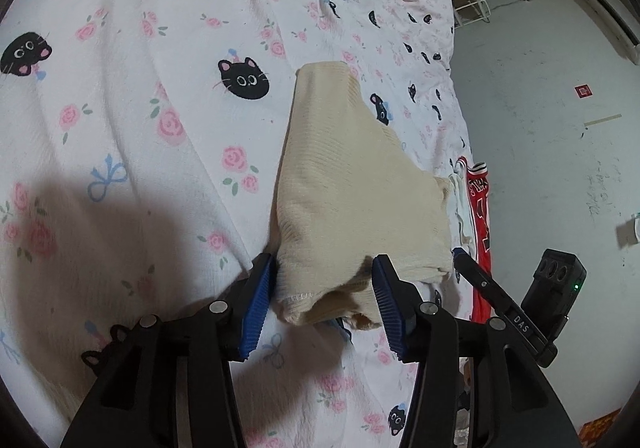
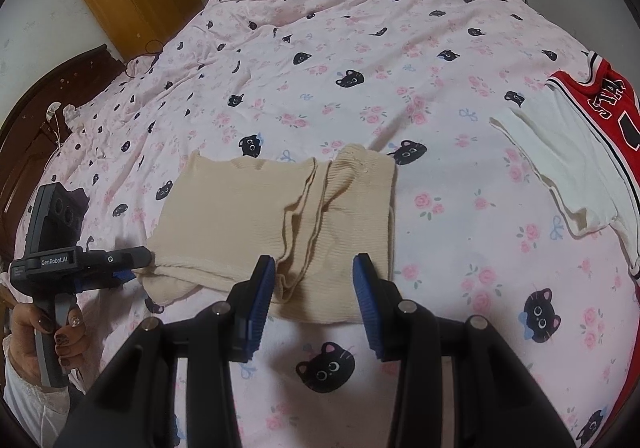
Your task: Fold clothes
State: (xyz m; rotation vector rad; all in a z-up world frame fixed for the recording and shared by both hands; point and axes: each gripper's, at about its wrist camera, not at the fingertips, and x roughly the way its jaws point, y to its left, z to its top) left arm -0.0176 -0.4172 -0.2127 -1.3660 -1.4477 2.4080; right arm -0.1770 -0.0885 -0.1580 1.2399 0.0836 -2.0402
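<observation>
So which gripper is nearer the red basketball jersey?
Right. The right gripper is over the cream knit garment's end nearest the red basketball jersey; the left gripper is at its far end.

Both wrist cameras look down, close, at the bed point(image 2: 400, 48) (sharing the cream garment point(image 1: 352, 176)).

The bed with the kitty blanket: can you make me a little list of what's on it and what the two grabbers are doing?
surface: pink bedspread with black cat faces and roses
main garment: cream ribbed knit top, partly folded, lying flat
other clothes: red basketball jersey with a white T-shirt on top of it, at the bed's right side
left gripper: open, jaws either side of the cream top's near edge
right gripper: open, over the cream top's near edge
holding hand: person's hand grips the left gripper's handle
</observation>
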